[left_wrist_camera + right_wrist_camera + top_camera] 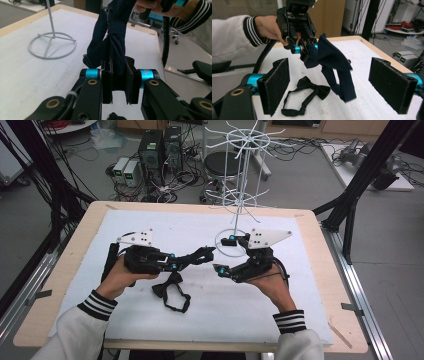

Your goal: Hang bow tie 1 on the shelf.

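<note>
High view: left gripper (172, 261) clamps a dark navy bow tie (199, 255), soft woven cloth stretching toward 3 o'clock, lifted off the white pad (150, 227). A black bow tie (170, 292) with looped strap lies flat on the pad at 6 o'clock from that gripper. Right gripper (225, 255) has its jaws apart, nothing between them, next to the white wire rack (239, 190), whose ring base sits at 12 o'clock from it; the top of the rack is cut off. Left gripper view: the left gripper's pads pinch a bunched fold of navy cloth; the tie's upper end runs out of frame at 12 o'clock. Right gripper view: the right gripper's coarse, felt-like rectangular pads stand wide; the navy tie hangs from the far gripper at 12 o'clock, with the black tie below it on the pad.
</note>
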Tool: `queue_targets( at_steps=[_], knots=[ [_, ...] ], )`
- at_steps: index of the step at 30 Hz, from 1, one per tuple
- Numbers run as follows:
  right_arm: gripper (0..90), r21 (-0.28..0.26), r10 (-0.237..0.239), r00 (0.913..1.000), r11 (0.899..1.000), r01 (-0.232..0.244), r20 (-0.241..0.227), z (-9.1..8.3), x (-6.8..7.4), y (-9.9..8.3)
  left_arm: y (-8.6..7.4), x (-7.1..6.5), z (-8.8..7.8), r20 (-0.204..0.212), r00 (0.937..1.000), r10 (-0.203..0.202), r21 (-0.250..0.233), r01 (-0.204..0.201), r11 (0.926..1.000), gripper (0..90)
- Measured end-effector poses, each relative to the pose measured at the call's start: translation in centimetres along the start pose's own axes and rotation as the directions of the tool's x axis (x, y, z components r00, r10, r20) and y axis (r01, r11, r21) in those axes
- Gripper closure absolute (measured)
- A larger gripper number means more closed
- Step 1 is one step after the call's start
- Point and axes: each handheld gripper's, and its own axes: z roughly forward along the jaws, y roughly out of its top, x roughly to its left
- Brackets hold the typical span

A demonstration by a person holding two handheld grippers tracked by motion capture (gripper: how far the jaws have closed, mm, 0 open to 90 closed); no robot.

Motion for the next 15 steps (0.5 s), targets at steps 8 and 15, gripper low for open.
queue_targets(
  at_steps=[8, 15],
  knots=[
    [26.1, 0.056, -0.035, 0.9982, 0.998, 0.038, -0.049, 1.5, -0.2, 0.3, 0.1, -0.3, 0.3, 0.043, 0.9988, 0.024, 0.012, -0.025, 0.9996, 78.5],
    [43.0, 0.090, -0.105, 0.9908, 0.990, 0.113, -0.086, 2.1, 0.1, 0.6, 0.1, -0.5, 0.4, 0.068, 0.9966, 0.048, 0.025, -0.050, 0.9985, 78.5]
  ],
)
